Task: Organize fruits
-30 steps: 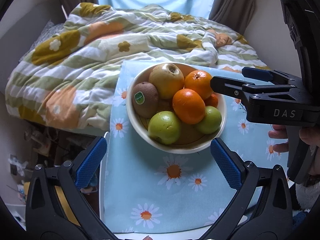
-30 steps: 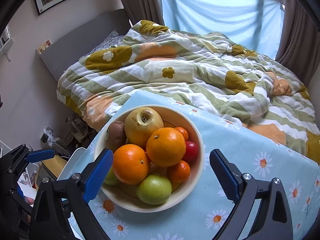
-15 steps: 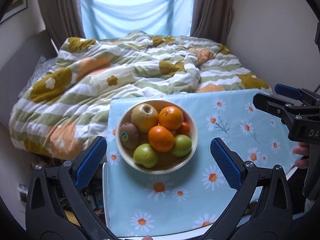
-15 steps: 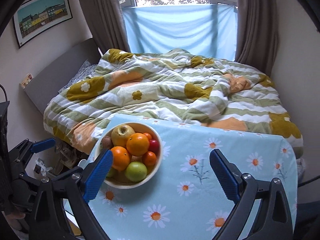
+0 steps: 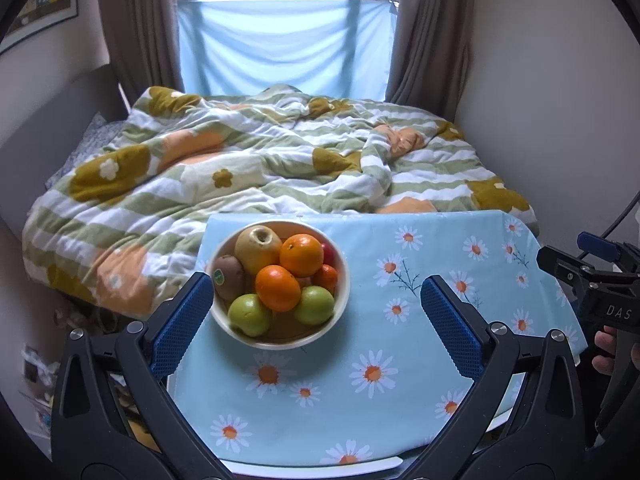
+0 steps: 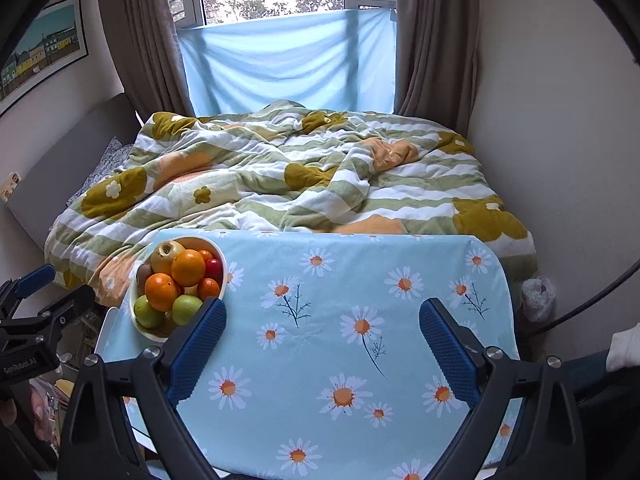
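Altogether, the bowl point(image 5: 338, 322) holds two oranges point(image 5: 301, 255), two green apples point(image 5: 249, 314).

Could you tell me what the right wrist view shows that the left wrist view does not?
Only the right wrist view shows the whole framed picture on the wall and a white bag beside the bed. Only the left wrist view shows the kiwi's green sticker. Both share the bowl of fruit on the daisy tablecloth, the bed, the window, and both grippers open and empty: left gripper, right gripper.
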`<move>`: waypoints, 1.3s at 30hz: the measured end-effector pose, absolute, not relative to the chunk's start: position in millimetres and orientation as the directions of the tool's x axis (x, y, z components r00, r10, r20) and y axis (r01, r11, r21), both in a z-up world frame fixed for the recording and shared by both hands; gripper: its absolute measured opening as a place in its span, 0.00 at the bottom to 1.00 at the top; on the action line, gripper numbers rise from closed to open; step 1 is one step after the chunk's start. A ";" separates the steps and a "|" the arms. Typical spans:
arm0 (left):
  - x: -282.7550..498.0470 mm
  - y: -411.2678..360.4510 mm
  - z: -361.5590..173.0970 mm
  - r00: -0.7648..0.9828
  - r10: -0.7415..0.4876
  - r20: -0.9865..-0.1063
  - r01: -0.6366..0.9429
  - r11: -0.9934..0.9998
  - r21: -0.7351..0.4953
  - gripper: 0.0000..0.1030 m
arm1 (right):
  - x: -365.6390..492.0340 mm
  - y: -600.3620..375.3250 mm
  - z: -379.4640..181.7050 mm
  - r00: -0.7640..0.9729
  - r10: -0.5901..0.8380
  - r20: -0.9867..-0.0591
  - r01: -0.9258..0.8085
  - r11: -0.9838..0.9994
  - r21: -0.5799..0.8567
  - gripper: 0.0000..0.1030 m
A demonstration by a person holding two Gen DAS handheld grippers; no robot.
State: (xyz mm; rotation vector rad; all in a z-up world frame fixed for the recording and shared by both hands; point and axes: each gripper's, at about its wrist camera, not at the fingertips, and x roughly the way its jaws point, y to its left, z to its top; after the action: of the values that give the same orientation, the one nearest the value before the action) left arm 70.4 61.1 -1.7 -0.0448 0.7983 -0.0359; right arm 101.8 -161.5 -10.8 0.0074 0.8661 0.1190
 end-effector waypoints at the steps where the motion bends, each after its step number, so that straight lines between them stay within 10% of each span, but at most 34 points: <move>1: 69.6 58.2 -1.5 0.700 -0.047 -0.713 0.017 0.999 -0.049 1.00 | 99.4 -163.0 -11.9 0.643 0.108 -0.759 -0.100 0.993 0.057 0.93; 39: 64.4 50.4 4.7 0.745 -0.035 -0.666 0.040 0.999 -0.008 1.00 | 93.5 -181.2 -7.4 0.678 0.070 -0.732 -0.056 0.997 0.043 0.93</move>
State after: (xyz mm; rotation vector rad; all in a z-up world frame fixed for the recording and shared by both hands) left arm 64.4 50.4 4.7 0.0067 0.7291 -0.0408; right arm 93.5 -181.2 -7.4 0.0175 0.8227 0.0708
